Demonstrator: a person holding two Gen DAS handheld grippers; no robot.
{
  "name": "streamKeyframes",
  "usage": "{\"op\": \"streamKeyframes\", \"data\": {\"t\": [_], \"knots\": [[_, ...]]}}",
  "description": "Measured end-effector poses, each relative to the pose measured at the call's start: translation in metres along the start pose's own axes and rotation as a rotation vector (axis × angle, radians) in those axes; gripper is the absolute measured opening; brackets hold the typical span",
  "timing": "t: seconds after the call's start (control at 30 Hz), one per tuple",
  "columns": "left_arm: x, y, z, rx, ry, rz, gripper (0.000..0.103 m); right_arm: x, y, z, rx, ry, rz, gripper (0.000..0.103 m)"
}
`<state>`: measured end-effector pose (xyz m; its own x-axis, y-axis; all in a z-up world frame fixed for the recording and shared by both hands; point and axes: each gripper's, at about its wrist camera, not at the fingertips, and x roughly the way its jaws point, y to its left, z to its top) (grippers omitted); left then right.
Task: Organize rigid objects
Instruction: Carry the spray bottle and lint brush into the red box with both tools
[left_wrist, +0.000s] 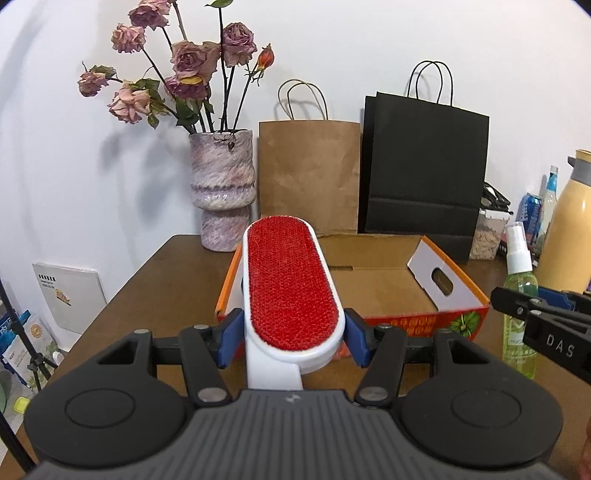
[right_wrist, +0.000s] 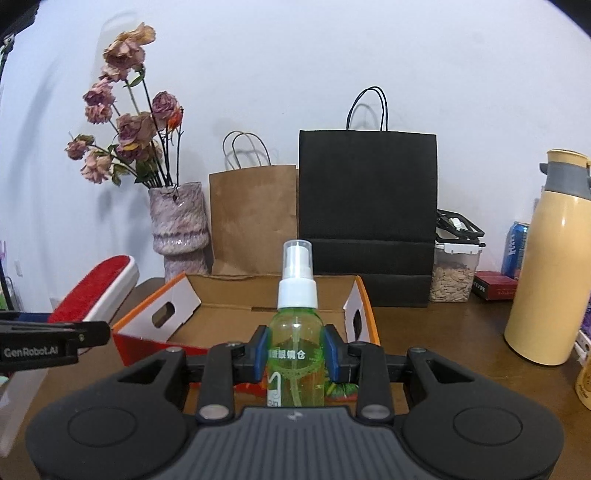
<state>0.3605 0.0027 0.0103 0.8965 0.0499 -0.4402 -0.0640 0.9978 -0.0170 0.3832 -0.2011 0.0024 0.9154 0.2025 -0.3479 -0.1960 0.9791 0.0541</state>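
While your left gripper (left_wrist: 291, 338) is clamping a red lint brush (left_wrist: 290, 284), your right gripper (right_wrist: 295, 352) is squeezing a green spray bottle (right_wrist: 295, 347) before the open cardboard box (right_wrist: 236, 315).

Lint brush (left_wrist: 291, 284) showing fuzzy red cloth in glossy white plastic, spray bottle (right_wrist: 295, 354) looking clear green plastic, box (left_wrist: 388, 284) showing matt cardboard, table (left_wrist: 159, 295) looking smooth brown wood, vase (left_wrist: 221, 188) showing rough mottled glaze.
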Motion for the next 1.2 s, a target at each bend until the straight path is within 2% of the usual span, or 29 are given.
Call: {"op": "streamKeyframes", "data": {"t": [0.3, 0.77, 1.2], "knots": [[0.036, -0.008, 0.023, -0.022, -0.017, -0.004, 0.058, 0.042, -0.001, 0.017, 0.013, 0.01, 0.019, 0.03], [0.088, -0.01, 0.049, -0.03, 0.0, 0.01, 0.058, 0.097, -0.013, 0.043, 0.058, 0.012, 0.044, 0.03], [0.138, -0.004, 0.063, -0.023, 0.032, 0.047, 0.058, 0.156, -0.012, 0.053, 0.044, 0.076, 0.067, 0.03]]}}
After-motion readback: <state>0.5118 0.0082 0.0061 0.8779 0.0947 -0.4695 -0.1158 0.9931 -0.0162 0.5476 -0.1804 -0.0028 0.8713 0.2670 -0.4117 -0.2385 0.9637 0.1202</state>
